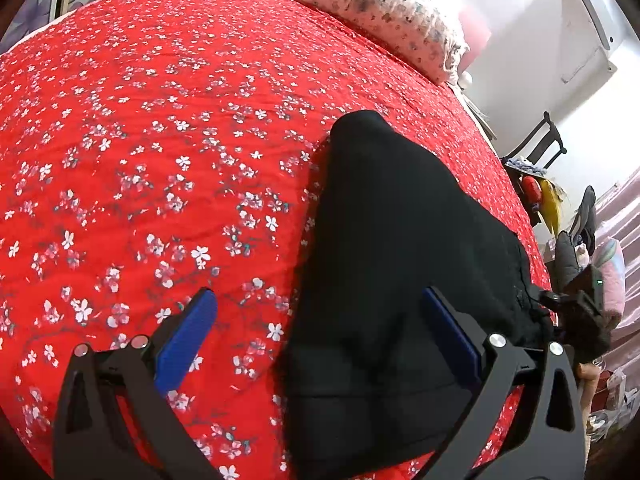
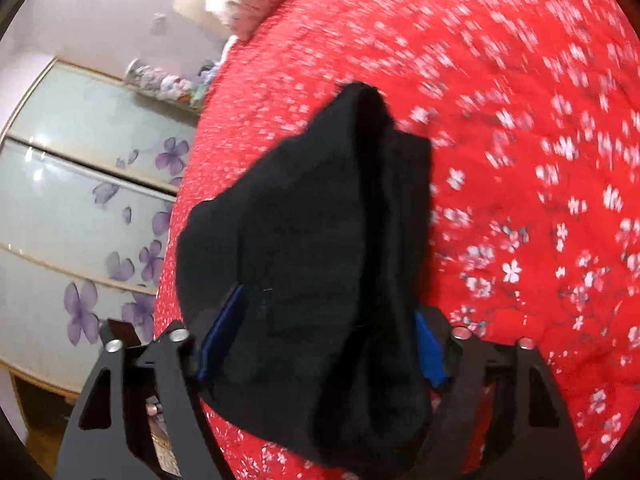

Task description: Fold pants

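Black pants (image 1: 400, 260) lie on the red floral bedspread (image 1: 160, 160), seen from my left wrist cam at approx 1 o'clock. My left hand-held gripper (image 1: 320, 332) is spread wide, nothing btwn the blue pads (image 1: 188, 340), hovering w/ its right finger over the cloth.

Right wrist cam is motion-blurred. My right hand-held gripper (image 2: 324, 344) has pants (image 2: 320, 240) bunched btwn its fingers; looks like it's clamped on the fabric, tho the fingers sit fairly wide, so the bundle must be thick.

To do this fold well, I judge I should keep the right grip firm, bring the left down on the near edge at 6 o'clock, pinch all layers, then carry both ends evenly so edges align.

Long axis runs 6 to 12 o'clock, narrow end pointing away toward the pillow (image 1: 384, 12).
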